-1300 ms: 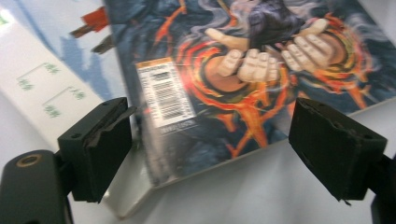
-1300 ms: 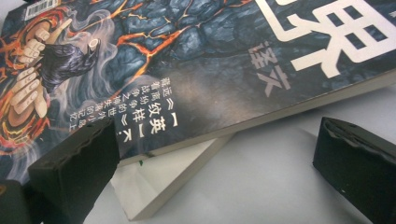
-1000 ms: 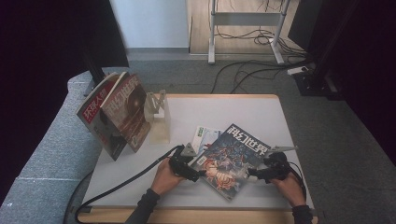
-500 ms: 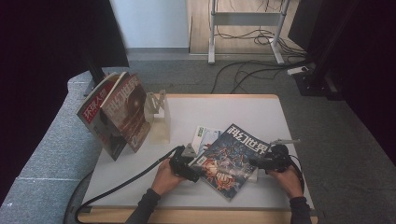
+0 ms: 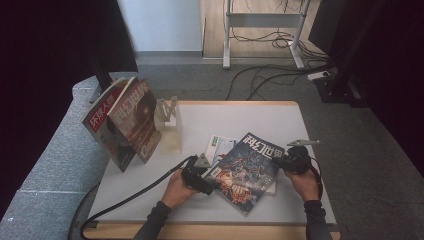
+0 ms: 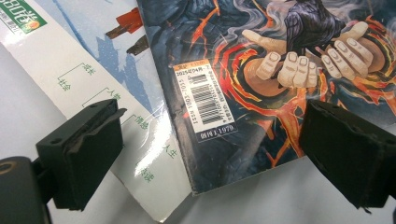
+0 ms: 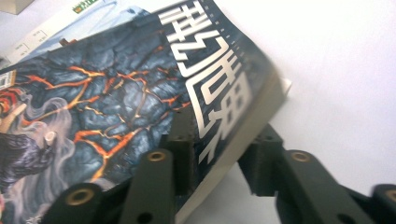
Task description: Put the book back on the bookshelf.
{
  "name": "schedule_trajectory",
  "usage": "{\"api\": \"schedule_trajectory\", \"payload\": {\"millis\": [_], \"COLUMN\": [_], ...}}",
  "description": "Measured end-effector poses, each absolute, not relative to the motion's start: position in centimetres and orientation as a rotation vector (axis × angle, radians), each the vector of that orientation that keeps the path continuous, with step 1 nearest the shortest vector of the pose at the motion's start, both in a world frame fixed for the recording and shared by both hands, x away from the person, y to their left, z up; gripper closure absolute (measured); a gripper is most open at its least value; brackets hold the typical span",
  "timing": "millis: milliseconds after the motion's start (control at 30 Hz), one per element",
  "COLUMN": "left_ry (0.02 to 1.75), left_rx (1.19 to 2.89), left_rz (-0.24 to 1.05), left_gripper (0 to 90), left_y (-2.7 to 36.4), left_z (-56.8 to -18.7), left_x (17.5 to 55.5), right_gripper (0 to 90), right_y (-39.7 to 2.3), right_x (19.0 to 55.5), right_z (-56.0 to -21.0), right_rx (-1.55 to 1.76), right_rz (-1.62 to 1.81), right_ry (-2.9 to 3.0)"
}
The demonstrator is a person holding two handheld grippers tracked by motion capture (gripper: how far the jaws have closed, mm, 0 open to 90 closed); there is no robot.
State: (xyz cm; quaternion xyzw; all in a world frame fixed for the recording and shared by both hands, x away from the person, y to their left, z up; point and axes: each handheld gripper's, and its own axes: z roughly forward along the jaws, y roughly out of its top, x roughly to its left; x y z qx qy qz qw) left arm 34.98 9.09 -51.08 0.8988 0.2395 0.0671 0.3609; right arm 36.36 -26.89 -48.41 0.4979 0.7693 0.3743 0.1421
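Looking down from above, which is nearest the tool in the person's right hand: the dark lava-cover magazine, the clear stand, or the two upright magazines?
From the right tool:
1. Dark lava-cover magazine, clamped at its edge.
2. Clear stand, mid-table, leftward.
3. Upright magazines, at the far left edge.

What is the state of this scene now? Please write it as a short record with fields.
surface: white table top
held thing: dark glossy magazine with orange lava cover
right gripper: jaws have just been closing, now clamped on the magazine's edge, which is lifted
left gripper: open, jaws on either side of the magazine's barcode corner, not pressing
beneath: white and blue booklet
far left: two upright magazines at a pale stand
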Motion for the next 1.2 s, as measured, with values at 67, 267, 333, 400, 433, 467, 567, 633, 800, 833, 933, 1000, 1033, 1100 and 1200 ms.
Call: {"api": "schedule_trajectory", "payload": {"millis": [67, 267, 333, 400, 433, 467, 567, 633, 800, 833, 933, 1000, 1033, 1100, 1200], "left_ry": [0.620, 0.613, 0.599, 0.594, 0.589, 0.585, 0.575, 0.573, 0.526, 0.517, 0.500, 0.493, 0.492, 0.482, 0.468], "left_rx": [2.315, 2.327, 2.314, 2.296, 2.288, 2.279, 2.258, 2.249, 2.283, 2.290, 2.287, 2.281, 2.279, 2.271, 2.281], "left_rz": [0.154, 0.113, 0.104, 0.091, 0.088, 0.087, 0.079, 0.083, 0.129, 0.133, 0.138, 0.135, 0.140, 0.136, 0.158], "left_gripper": [5.6, 7.1, 8.2, 9.9, 11.0, 11.7, 14.0, 14.1, 14.4, 14.6, 14.8, 14.8, 14.8, 15.0, 15.1], "left_y": [9.2, 9.5, 9.7, 10.0, 10.1, 10.3, 10.9, 11.2, 11.1, 11.0, 10.9, 11.0, 11.0, 11.0, 11.0], "left_z": [-51.0, -50.2, -49.6, -49.0, -48.6, -48.3, -47.3, -46.6, -44.7, -44.2, -43.0, -42.1, -41.7, -41.0, -40.0], "left_x": [35.1, 35.3, 35.3, 35.4, 35.4, 35.5, 35.6, 35.6, 35.6, 35.6, 35.8, 36.1, 36.2, 36.5, 36.8], "right_gripper": [72.8, 75.6, 76.8, 78.4, 79.1, 79.5, 79.7, 79.7, 80.2, 80.3, 80.6, 80.6, 80.7, 80.7, 80.8], "right_y": [-26.5, -26.0, -25.8, -25.5, -25.2, -25.0, -24.1, -23.6, -23.2, -23.1, -22.9, -22.8, -22.8, -22.7, -22.5], "right_x": [36.2, 35.8, 35.6, 35.3, 35.2, 35.1, 34.6, 34.3, 33.7, 33.6, 33.2, 33.0, 32.8, 32.5, 32.0], "right_z": [-47.9, -46.3, -45.6, -44.7, -44.3, -43.8, -42.5, -41.7, -40.2, -40.0, -39.2, -38.6, -38.3, -37.8, -37.1], "right_rx": [1.403, 1.340, 1.312, 1.273, 1.251, 1.227, 1.162, 1.132, 1.061, 1.048, 1.004, 0.970, 0.952, 0.919, 0.874], "right_rz": [1.081, 1.123, 1.159, 1.186, 1.197, 1.203, 1.187, 1.181, 1.226, 1.237, 1.254, 1.270, 1.273, 1.282, 1.297], "right_ry": [2.219, 2.197, 2.183, 2.181, 2.185, 2.190, 2.201, 2.206, 2.211, 2.210, 2.219, 2.222, 2.222, 2.229, 2.242]}}
